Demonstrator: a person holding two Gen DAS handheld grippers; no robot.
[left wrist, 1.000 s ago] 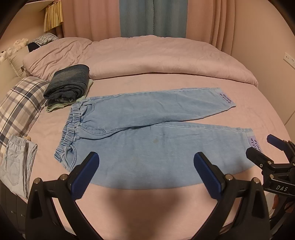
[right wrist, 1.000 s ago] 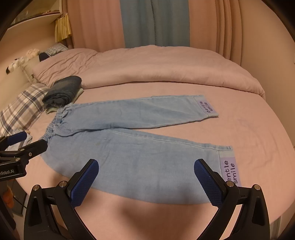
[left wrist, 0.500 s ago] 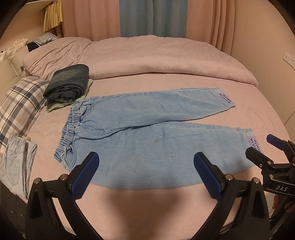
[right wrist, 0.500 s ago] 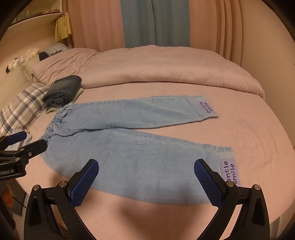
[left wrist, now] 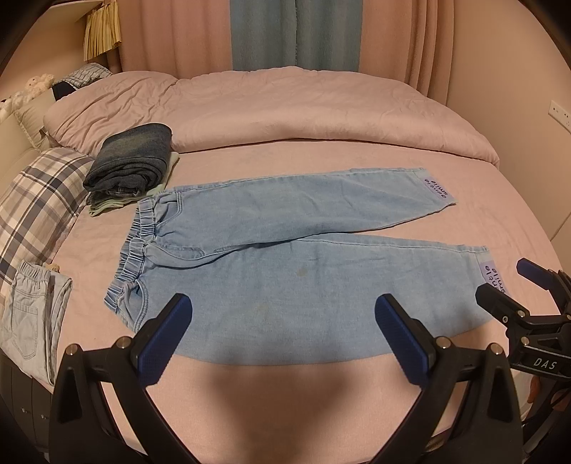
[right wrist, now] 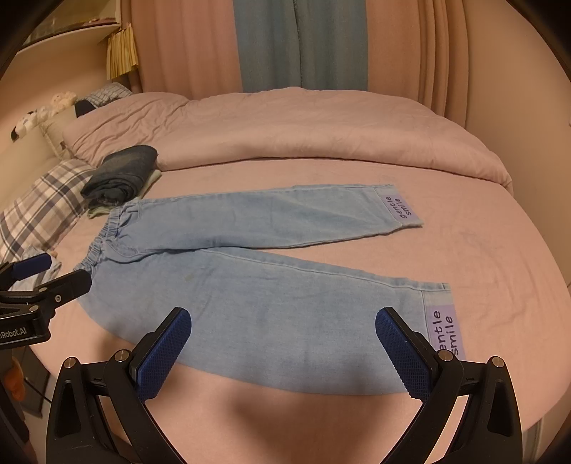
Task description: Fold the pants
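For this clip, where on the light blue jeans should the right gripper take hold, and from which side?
Probably the near leg's cuff, at the purple "gentle smile" patch, coming in from the bed's near edge. The light blue jeans lie flat with legs spread and the cuffs on the right, and that cuff is the free end closest to the open right gripper. The left gripper suits the waistband.

A home bedroom: pink-sheeted bed (left wrist: pixel 321 171), plaid pillow (left wrist: pixel 39 200), curtains (left wrist: pixel 264 32) behind.
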